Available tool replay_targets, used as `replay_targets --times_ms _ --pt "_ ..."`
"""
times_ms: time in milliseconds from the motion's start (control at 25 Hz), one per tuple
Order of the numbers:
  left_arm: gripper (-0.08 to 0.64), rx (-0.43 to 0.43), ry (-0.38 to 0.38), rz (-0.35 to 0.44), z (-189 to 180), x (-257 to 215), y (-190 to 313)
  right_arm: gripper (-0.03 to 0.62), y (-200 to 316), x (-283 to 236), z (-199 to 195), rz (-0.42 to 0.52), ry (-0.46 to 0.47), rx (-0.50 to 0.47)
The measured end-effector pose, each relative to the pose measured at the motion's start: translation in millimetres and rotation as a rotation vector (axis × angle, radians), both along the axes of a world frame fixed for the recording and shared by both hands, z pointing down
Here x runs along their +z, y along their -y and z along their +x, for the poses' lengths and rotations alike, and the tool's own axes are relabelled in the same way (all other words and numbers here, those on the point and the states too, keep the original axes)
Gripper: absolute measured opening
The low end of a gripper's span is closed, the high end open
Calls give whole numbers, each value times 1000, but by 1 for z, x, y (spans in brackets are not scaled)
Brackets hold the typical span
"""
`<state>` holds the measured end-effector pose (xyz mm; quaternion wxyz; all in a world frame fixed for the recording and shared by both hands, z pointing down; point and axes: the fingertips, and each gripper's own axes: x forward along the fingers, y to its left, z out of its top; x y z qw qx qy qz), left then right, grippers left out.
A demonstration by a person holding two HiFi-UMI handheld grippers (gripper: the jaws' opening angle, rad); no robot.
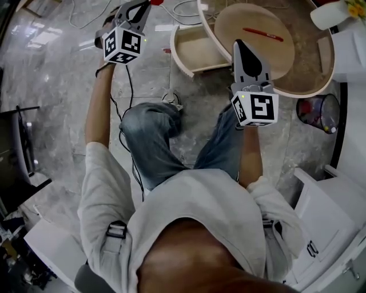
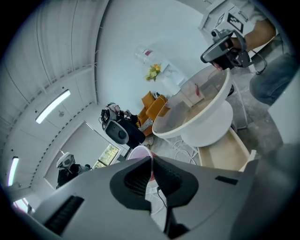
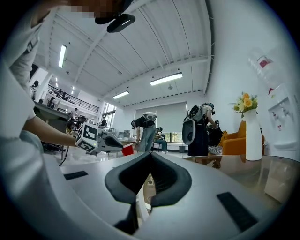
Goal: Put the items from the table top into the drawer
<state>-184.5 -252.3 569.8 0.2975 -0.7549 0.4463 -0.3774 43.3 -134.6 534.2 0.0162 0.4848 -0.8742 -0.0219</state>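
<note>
At the top left of the head view my left gripper is shut on a red cup; the left gripper view shows the cup's pale rim pinched between the jaws. It hovers over the floor, left of the open drawer, which is empty and pale wood. My right gripper is shut with nothing in it, and its tip is over the near edge of the round table. A thin red item lies on the table top. The right gripper view shows the left gripper with the cup.
A mesh bin with red contents stands right of the table. A white vase of yellow flowers and a white cabinet sit at the far right. Cables trail across the floor. People stand in the background.
</note>
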Motion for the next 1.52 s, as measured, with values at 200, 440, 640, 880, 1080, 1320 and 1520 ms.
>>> replay_targets --times_ms 200,440,640,880,1080,1320,1520 --pt "28 57 68 -64 25 47 -8 25 -1 7 13 -13 -5 25" --pt "28 185 134 -149 80 112 -22 25 0 14 35 -26 -25 69" --pt "28 296 179 -227 114 167 -35 25 -1 22 36 -33 -62 80" --pt "28 430 259 -288 157 225 -53 25 -4 27 38 -40 -105 79" --pt "28 510 298 -332 186 269 -63 25 -4 30 49 -45 -122 109" --pt "28 529 306 -410 202 312 -65 25 -5 33 48 -48 -154 116" --pt "28 544 347 -446 202 337 -67 25 -5 34 49 -52 -158 118"
